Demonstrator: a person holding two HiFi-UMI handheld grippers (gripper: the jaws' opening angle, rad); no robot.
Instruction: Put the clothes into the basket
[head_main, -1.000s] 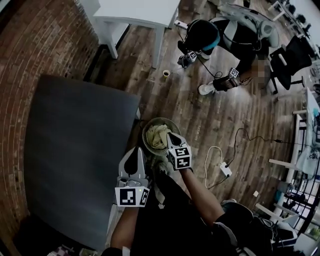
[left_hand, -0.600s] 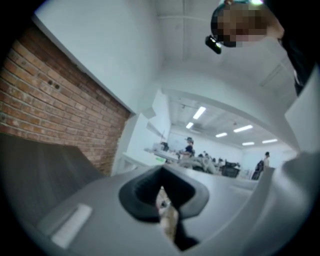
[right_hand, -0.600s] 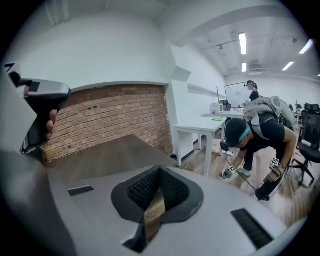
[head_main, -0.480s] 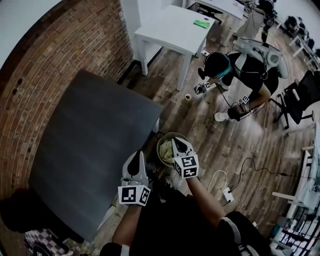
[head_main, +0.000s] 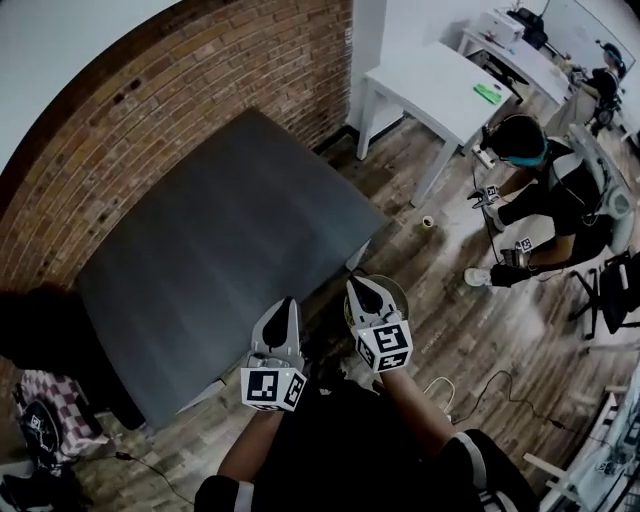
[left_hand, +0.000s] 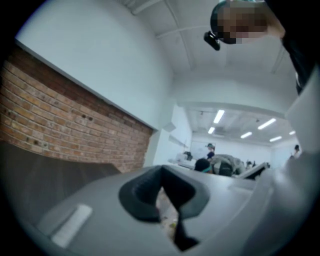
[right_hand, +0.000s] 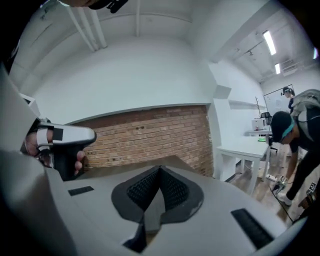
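Both grippers hang side by side in the air by the near corner of the dark grey table (head_main: 200, 260). My left gripper (head_main: 288, 303) is shut with nothing in it, and its own view (left_hand: 161, 176) looks level along a brick wall. My right gripper (head_main: 359, 286) is shut and empty too; past its jaws (right_hand: 160, 173) are the brick wall and the table. The round basket (head_main: 398, 292) stands on the wooden floor below the right gripper, which hides most of it. The clothes inside cannot be made out from here.
A white table (head_main: 440, 95) stands at the back right beside the brick wall (head_main: 150, 110). A person (head_main: 545, 190) crouches on the floor at the right, with a small cup (head_main: 428, 222) nearby. A cable (head_main: 440, 385) lies on the floor. A checked bag (head_main: 45, 420) sits at the lower left.
Both grippers have risen from the basket and turned toward the table. The pale clothes seen in the basket earlier are now hidden behind the right gripper. The head view has swung toward the wall.
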